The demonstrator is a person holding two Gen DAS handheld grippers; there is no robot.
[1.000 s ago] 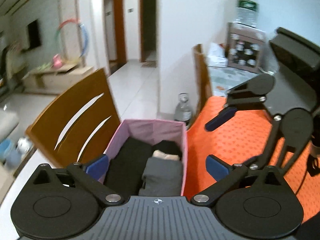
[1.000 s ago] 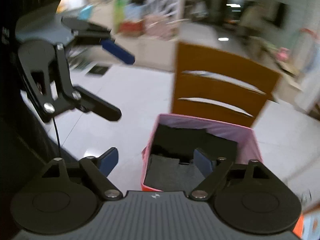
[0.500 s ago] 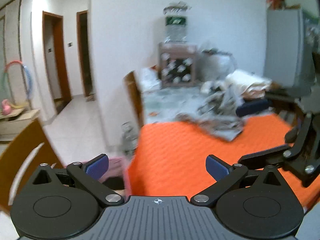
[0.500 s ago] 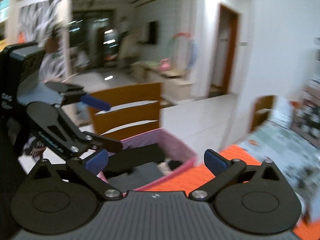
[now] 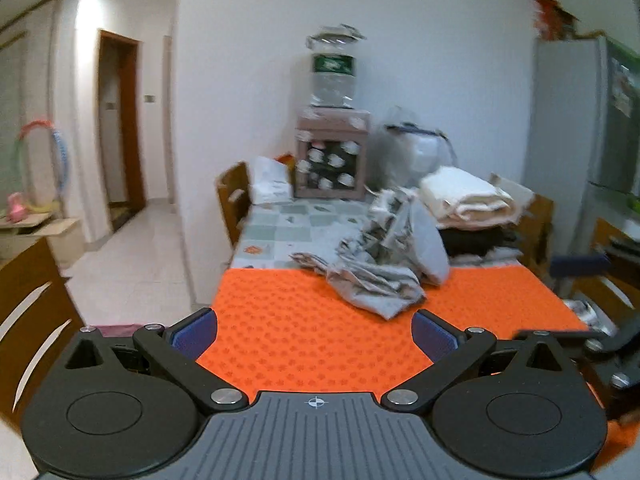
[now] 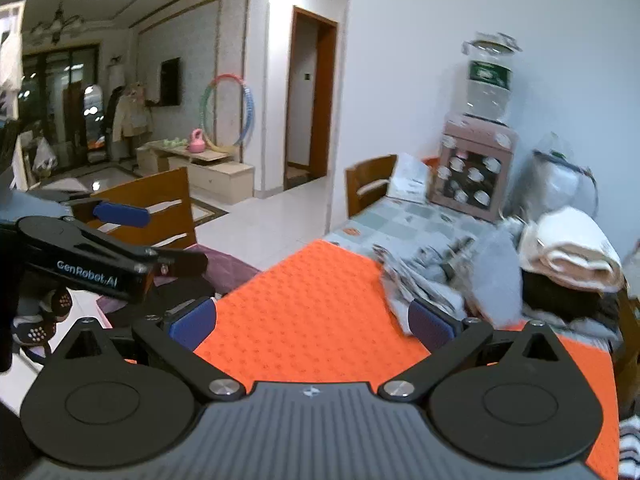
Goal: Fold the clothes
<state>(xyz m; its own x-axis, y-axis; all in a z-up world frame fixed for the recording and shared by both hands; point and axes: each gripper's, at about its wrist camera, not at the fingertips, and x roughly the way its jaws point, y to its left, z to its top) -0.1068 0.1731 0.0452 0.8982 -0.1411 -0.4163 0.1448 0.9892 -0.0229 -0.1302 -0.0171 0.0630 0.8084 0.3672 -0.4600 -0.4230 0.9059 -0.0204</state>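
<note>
A crumpled grey patterned garment point(image 5: 376, 276) lies at the far side of the orange mat point(image 5: 296, 332), partly on the tiled tablecloth behind it. My left gripper point(image 5: 314, 332) hovers open over the mat's near part, well short of the garment, with nothing between its blue pads point(image 5: 194, 330). In the right wrist view my right gripper point(image 6: 312, 324) is also open and empty above the mat point(image 6: 312, 300), and the garment point(image 6: 432, 276) lies just beyond its right pad. The left gripper point(image 6: 160, 236) shows at that view's left edge, over the pink bin point(image 6: 228, 266).
A stack of folded cream and dark clothes point(image 5: 468, 208) sits behind the garment. The pink bin stands on a wooden chair point(image 6: 160, 208) left of the table. Another chair point(image 5: 234, 196), a water dispenser point(image 5: 332, 152) and a fridge point(image 5: 580, 140) stand at the back.
Both views have swung from the pink bin of folded clothes to the table with the orange mat and the grey garment. The right gripper's jaws have spread wider.
</note>
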